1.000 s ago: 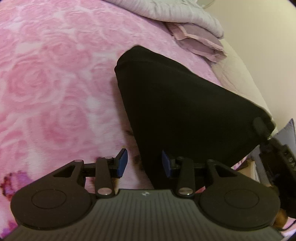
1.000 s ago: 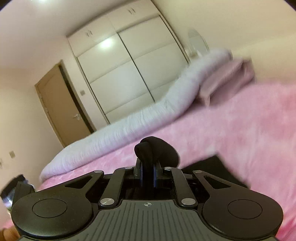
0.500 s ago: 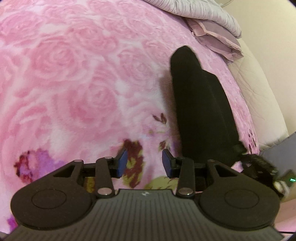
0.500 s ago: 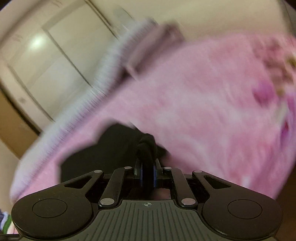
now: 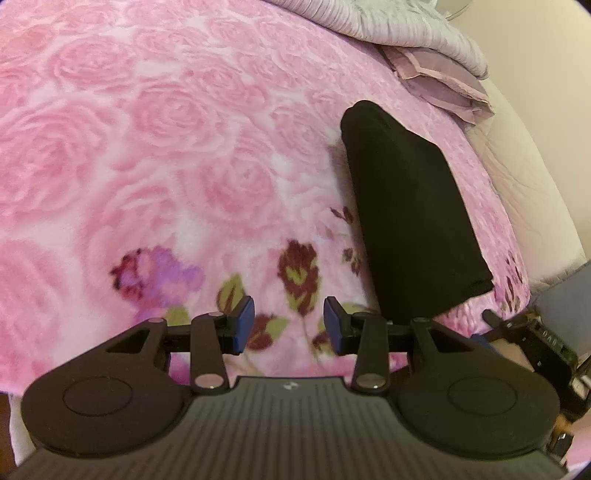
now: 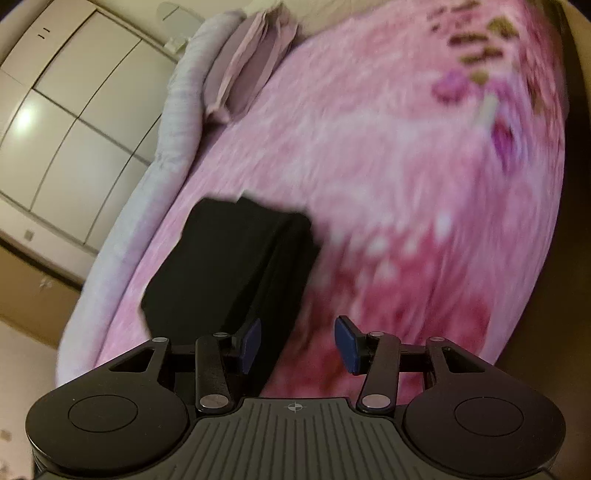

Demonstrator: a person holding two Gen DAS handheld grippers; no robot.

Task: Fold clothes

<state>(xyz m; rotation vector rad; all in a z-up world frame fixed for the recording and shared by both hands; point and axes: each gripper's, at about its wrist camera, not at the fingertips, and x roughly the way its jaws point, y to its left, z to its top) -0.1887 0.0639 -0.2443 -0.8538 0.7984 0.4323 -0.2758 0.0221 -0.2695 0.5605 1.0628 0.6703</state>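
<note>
A folded black garment (image 5: 410, 218) lies as a narrow strip on the pink rose blanket (image 5: 147, 147), to the right of my left gripper (image 5: 289, 328). That gripper is open, with only blanket between its blue pads. In the right wrist view the same black garment (image 6: 229, 269) lies flat just ahead and to the left of my right gripper (image 6: 297, 345). Its jaws are opening, and nothing is between them; the left blue pad (image 6: 250, 343) stands over the cloth's near edge. The right gripper's body (image 5: 535, 339) shows at the left wrist view's right edge.
A grey rolled quilt (image 5: 388, 22) and a mauve folded cloth (image 5: 443, 85) lie at the bed's far end. The mattress edge (image 5: 524, 184) runs down the right. White wardrobe doors (image 6: 66, 99) stand behind the bed.
My right gripper has let go of the black garment and opened. The raised cloth has come down into a narrow folded strip on the blanket. The left gripper has drifted left, still open.
</note>
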